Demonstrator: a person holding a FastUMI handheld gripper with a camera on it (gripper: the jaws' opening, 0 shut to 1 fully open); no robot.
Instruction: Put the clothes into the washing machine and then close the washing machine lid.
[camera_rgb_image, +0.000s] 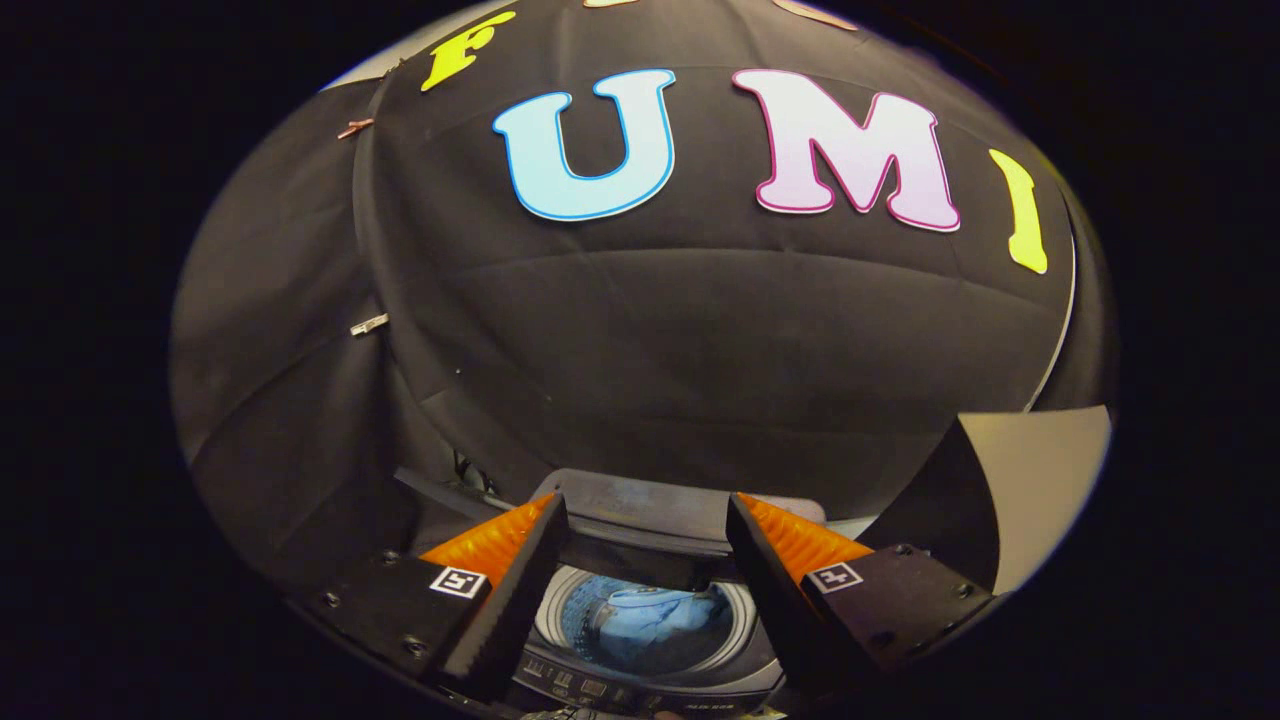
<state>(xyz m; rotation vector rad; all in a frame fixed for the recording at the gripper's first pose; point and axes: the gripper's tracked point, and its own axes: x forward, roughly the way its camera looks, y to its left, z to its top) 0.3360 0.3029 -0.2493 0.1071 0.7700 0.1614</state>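
Blue clothes (655, 622) lie in the washing machine (640, 680) drum below the spread, empty jaws.

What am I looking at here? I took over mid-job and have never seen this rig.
This is a fisheye camera riding on a hand-held gripper, looking forward along its two fingers. The jaws stand open and hold nothing. Between and below them is a top-loading washer with its lid up. Blue clothes lie in the drum. Black cloth behind is the booth wall. The clothes seem loaded; the lid is not yet closed.
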